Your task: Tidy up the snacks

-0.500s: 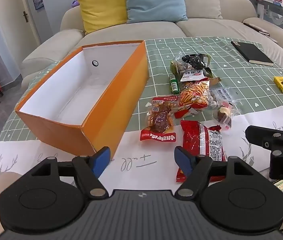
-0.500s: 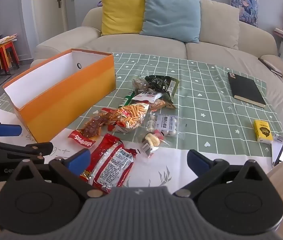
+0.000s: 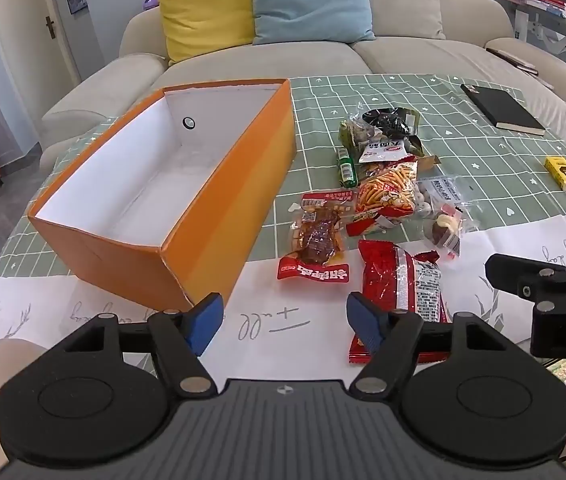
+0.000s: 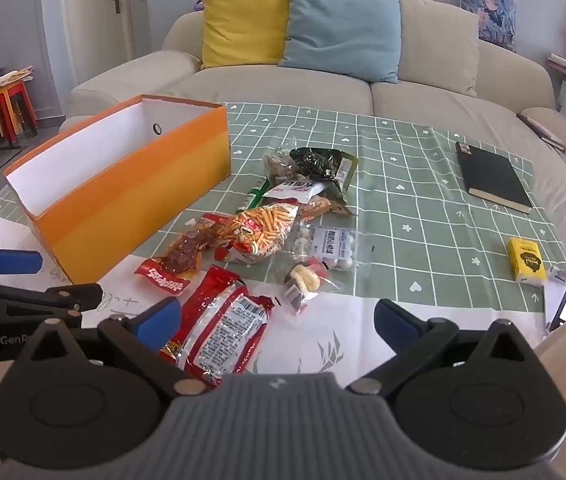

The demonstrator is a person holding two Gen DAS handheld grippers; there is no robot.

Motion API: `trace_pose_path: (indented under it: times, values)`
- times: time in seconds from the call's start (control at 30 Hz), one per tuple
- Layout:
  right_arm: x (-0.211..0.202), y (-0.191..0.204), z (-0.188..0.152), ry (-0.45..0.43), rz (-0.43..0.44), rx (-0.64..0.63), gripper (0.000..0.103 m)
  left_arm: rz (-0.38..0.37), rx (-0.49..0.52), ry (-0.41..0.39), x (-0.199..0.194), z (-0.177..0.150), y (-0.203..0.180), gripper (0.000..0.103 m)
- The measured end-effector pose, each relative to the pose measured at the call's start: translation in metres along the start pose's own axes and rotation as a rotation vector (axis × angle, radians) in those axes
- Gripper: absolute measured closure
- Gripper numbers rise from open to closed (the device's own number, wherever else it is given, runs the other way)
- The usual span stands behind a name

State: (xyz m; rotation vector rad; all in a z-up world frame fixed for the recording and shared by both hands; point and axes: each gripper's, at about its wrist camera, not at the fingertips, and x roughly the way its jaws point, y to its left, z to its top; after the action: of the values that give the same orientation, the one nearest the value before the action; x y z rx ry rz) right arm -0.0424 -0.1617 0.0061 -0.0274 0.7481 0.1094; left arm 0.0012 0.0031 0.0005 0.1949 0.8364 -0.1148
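Both tongs hang above the near edge of the table with their blue-padded jaws spread wide and nothing between them. The left gripper [image 3: 285, 318] sits over white paper with handwriting, the near corner of the open orange cardboard box with a white inside [image 3: 171, 184] just beyond its left pad and the long red foil snack packet [image 3: 399, 284] just beyond its right pad. The right gripper [image 4: 279, 318] hovers slightly right of that same red packet, whose near end lies beside its left pad. Farther off, the other snacks lie in a loose heap right of the box: a clear pack of brown dried meat with a red label [image 3: 317, 240], an orange bag of crunchy sticks [image 3: 385, 196], a small green bottle [image 3: 346, 166], clear bags of pale round sweets [image 4: 329, 248] and a dark green pouch [image 4: 323, 164]; how many pieces lie under it I cannot tell. The table wears a green checked tablecloth [image 4: 423, 208], bearing a black notebook [image 4: 491, 176] and a small yellow carton [image 4: 525, 260] at the right. Behind stands a beige sofa [image 4: 423, 96] with a yellow cushion [image 4: 243, 20] and a blue cushion [image 4: 339, 28].
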Motion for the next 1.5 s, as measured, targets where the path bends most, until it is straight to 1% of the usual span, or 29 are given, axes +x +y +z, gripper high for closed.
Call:
trace_pose_path:
  times: [1.5]
  values:
    - [0.009,0.0016,-0.0028,0.013,-0.003,0.003,0.004,-0.005,0.004,0.005,-0.0004,-0.0009,-0.0044,0.02]
